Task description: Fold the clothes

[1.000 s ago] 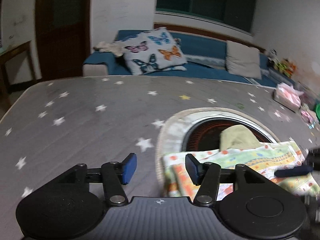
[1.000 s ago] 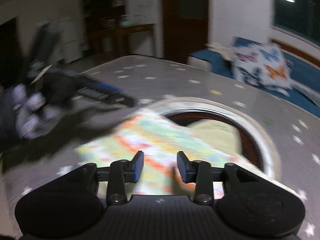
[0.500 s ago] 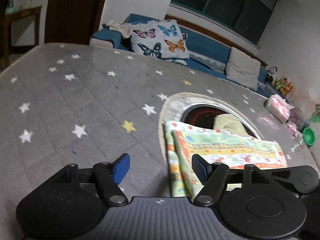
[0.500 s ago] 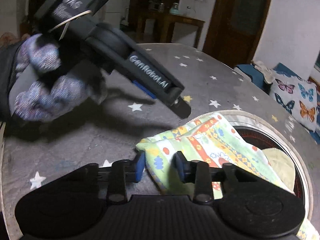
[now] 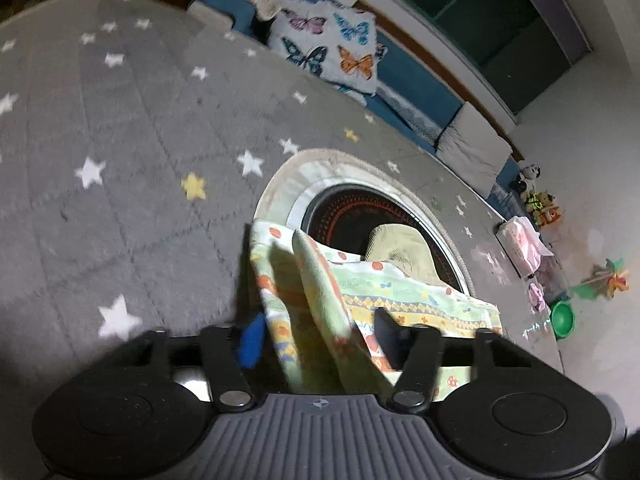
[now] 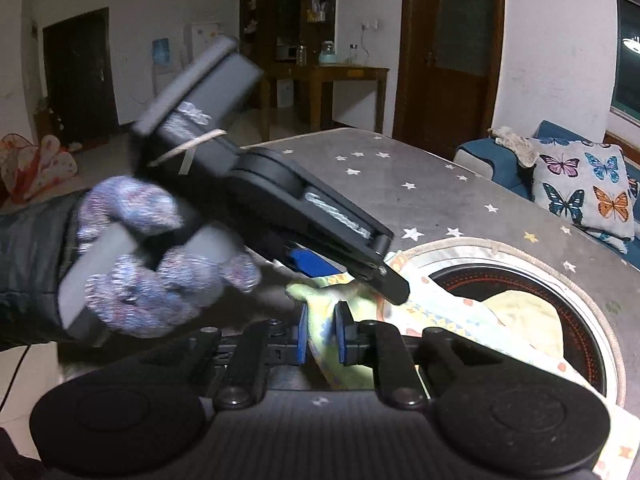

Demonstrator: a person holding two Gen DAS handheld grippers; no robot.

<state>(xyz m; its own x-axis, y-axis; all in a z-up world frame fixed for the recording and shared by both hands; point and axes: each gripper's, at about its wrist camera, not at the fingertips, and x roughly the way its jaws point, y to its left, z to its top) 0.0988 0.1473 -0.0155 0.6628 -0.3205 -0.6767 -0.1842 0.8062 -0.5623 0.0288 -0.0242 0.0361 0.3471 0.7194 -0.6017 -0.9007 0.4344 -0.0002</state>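
A colourful patterned cloth (image 5: 360, 300) lies folded on the grey star-patterned table (image 5: 120, 128), partly over a round heater opening (image 5: 360, 216). A raised fold of the cloth stands between the wide-apart fingers of my left gripper (image 5: 316, 340), which is open. My right gripper (image 6: 323, 334) is shut on the cloth's near corner (image 6: 320, 300). The left gripper (image 6: 384, 276), held by a gloved hand (image 6: 152, 264), shows in the right wrist view just above that corner. A pale yellow cloth (image 5: 400, 248) lies inside the opening.
A blue sofa (image 5: 408, 92) with a butterfly cushion (image 5: 328, 44) stands behind the table. A pink tissue box (image 5: 524, 244) and small items sit at the table's far right edge. A wooden side table (image 6: 332, 80) and doors are behind.
My right gripper has closed on the cloth's corner and lifted it. My left gripper has moved in, so a raised fold now stands between its open fingers.
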